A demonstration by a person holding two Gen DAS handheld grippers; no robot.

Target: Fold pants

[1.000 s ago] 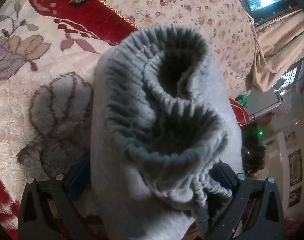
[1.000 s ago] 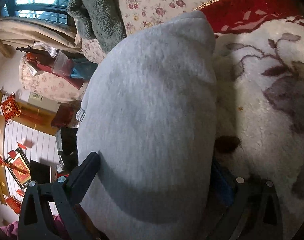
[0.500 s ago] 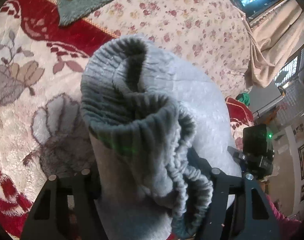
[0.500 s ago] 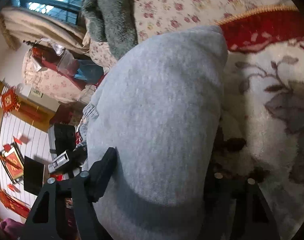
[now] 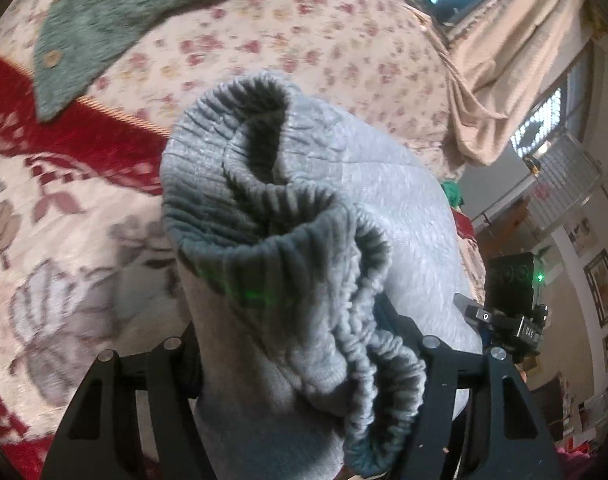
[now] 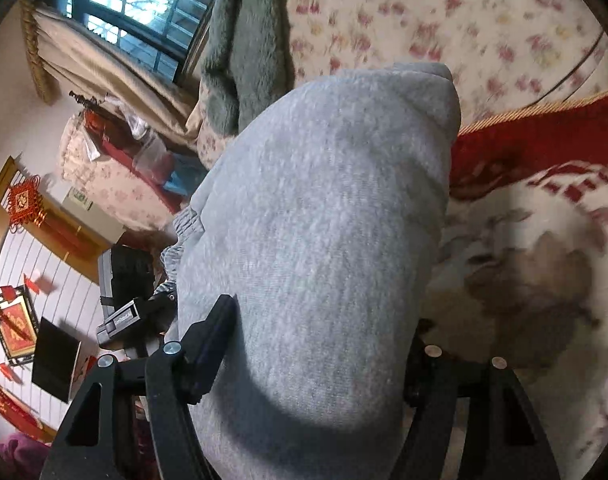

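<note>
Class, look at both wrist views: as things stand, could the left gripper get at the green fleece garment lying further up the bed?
Probably not yet. The left gripper is clamped on the bunched waistband of the grey pants, which fills its jaws and blocks the way ahead. The green fleece garment lies beyond, on the floral bedspread.

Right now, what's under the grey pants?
Under the lifted pants lies a floral blanket, red and cream, with a flowered sheet behind. What is directly beneath the bundle is covered by the fabric.

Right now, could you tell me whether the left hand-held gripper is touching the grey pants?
Touching. The left wrist view shows the left hand-held gripper with both fingers pressed into the bunched grey pants.
</note>
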